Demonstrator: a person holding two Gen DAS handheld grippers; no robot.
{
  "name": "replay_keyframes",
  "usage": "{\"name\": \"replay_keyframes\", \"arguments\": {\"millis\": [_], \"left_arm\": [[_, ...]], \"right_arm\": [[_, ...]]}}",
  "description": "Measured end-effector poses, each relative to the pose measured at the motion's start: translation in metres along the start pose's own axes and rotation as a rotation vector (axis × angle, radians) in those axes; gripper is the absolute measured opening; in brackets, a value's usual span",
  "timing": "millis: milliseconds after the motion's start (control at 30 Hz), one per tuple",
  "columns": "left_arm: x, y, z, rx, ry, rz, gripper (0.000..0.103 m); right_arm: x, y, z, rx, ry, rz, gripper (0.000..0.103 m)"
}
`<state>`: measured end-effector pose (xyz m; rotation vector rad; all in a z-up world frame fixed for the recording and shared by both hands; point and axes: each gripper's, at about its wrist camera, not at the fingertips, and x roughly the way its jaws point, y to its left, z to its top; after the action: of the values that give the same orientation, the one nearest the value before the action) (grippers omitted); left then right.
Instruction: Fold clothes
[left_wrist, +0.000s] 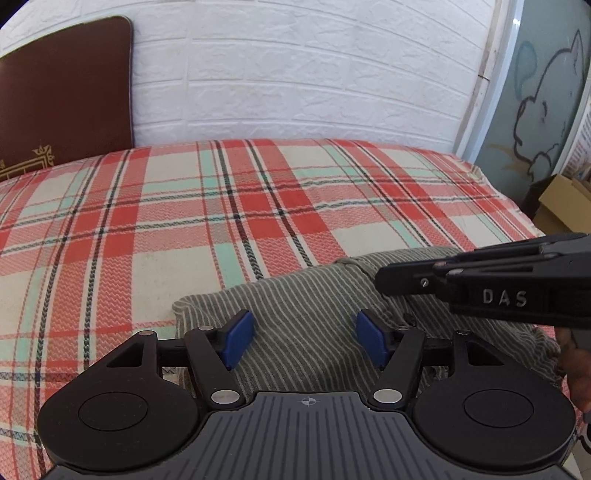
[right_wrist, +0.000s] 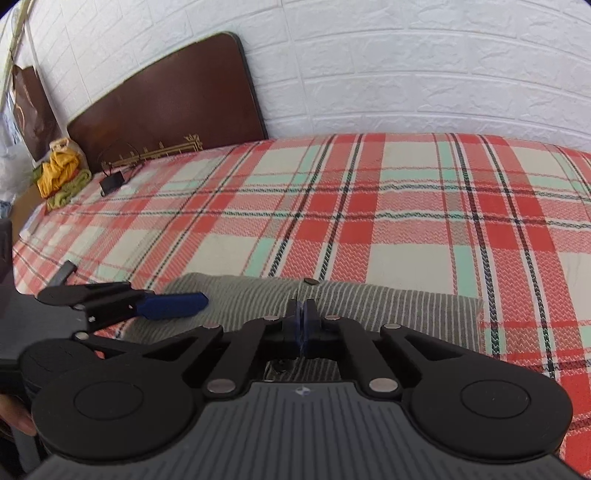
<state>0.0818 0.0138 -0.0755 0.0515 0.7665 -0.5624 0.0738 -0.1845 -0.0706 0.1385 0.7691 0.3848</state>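
A grey garment with thin white stripes lies crumpled on the near part of a red, cream and mint plaid bedspread. My left gripper hovers just above the garment, open, with its blue pads spread wide and nothing between them. From the right, my right gripper reaches in to a bunched fold of the cloth. In the right wrist view, the right gripper has its pads pressed together at the garment's far edge, beside a small dark button. The left gripper shows at the left.
A white brick wall backs the bed, and a brown headboard stands at the left. Yellow and green cloths and a small black device lie at the head end. A cardboard box stands beyond the bed's right edge.
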Motion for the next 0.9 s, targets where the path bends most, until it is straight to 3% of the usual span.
{"name": "replay_keyframes", "arguments": {"millis": [167, 333, 533, 900], "left_arm": [[0.002, -0.002, -0.002, 0.009, 0.004, -0.003, 0.077], [-0.002, 0.003, 0.004, -0.009, -0.003, -0.032, 0.077], [0.012, -0.002, 0.022, 0.055, 0.023, -0.039, 0.078], [0.039, -0.006, 0.019, 0.116, 0.068, -0.077, 0.080]], "right_arm": [[-0.003, -0.001, 0.002, 0.025, -0.011, 0.054, 0.002], [-0.003, -0.004, 0.001, 0.041, -0.001, 0.054, 0.002], [-0.005, -0.013, 0.002, 0.086, -0.004, 0.058, 0.001], [0.000, -0.019, 0.004, 0.135, 0.026, 0.114, 0.002]]}}
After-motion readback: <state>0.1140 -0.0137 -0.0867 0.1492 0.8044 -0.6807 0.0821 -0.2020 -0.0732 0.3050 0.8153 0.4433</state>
